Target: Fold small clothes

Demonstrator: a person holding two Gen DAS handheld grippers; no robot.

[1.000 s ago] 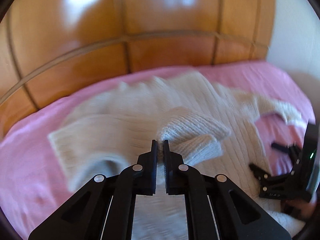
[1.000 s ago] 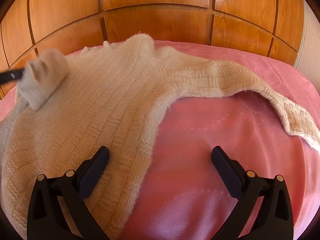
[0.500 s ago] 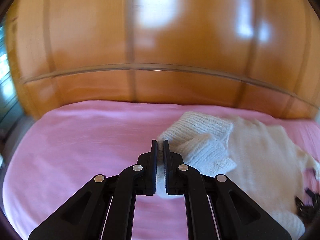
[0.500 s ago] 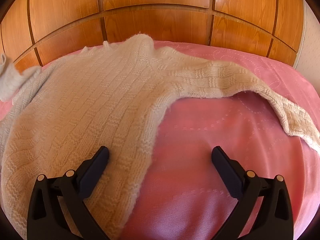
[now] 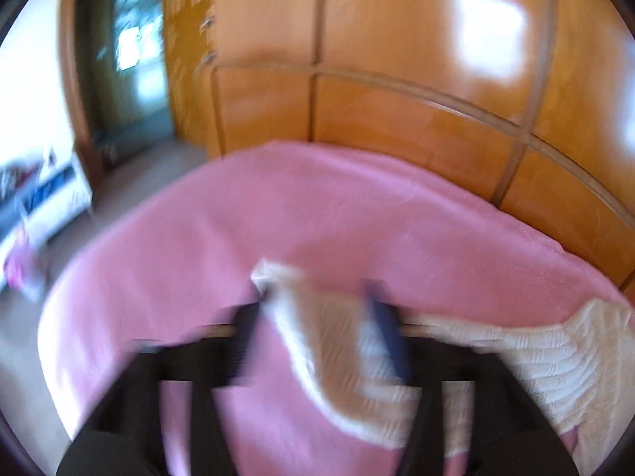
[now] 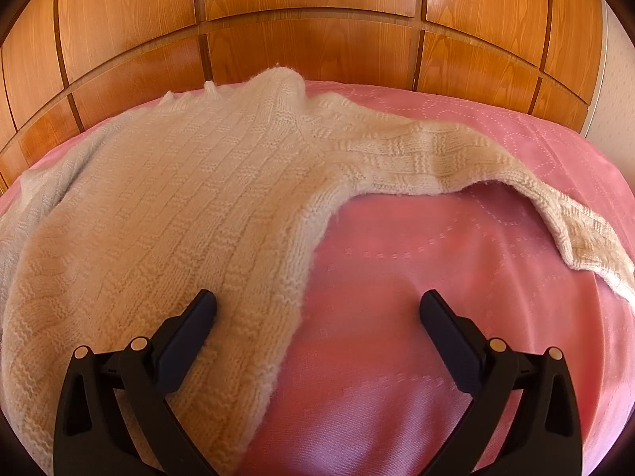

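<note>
Your left gripper (image 5: 317,341) is opening its jaws over the pink bedspread (image 5: 317,206) — the view is blurring badly, but a cream sleeve end (image 5: 337,357) is lying between the fingers, apparently unpressed. Your right gripper (image 6: 317,317) is hovering with jaws spread wide and holding nothing, straddling the near right edge of the cream knitted sweater (image 6: 166,206). The sweater is lying flat on the left of the bed — one sleeve (image 6: 456,154) is trailing toward the right, wooden panelling (image 6: 317,4) standing behind.
</note>
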